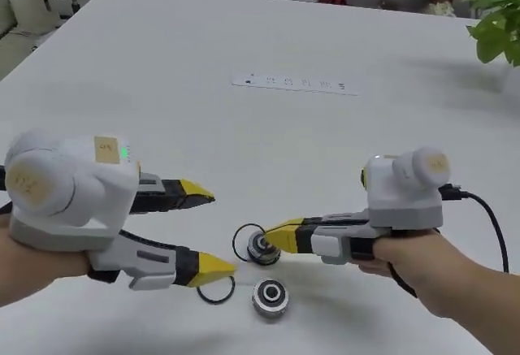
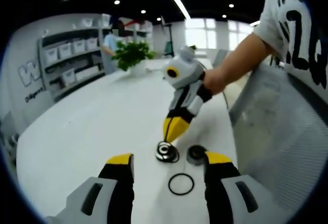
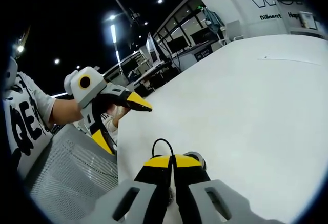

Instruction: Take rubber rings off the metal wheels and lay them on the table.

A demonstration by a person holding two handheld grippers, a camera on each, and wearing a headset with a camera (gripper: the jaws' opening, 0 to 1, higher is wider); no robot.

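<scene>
Right gripper [image 1: 272, 233]: jaws pressed together, pinching a rubber ring [image 1: 235, 243] that is stretched into a loop, partly off one side of the first metal wheel [image 1: 262, 247]. In the right gripper view the loop [image 3: 161, 141] rises just beyond the closed yellow tips, with the wheel's grey rim [image 3: 197, 157] beside them.

Left gripper [image 1: 205, 229]: jaws spread wide apart and holding nothing. It hovers just beside the first wheel, on the side opposite the right gripper, with its tips pointing toward that gripper.

A second metal wheel [image 1: 270, 296] lies flat, near the first and closer to the table's near edge; whether it carries a ring cannot be told. A loose rubber ring [image 2: 169, 184] lies flat on the white table [image 1: 244, 127], just beside the second wheel and partly under the left gripper's lower jaw in the head view. All these lie near the table's near edge.

At mid-table lies a pale label strip [image 1: 292, 84]. A green plant [image 1: 496, 22] stands at the far right corner.
</scene>
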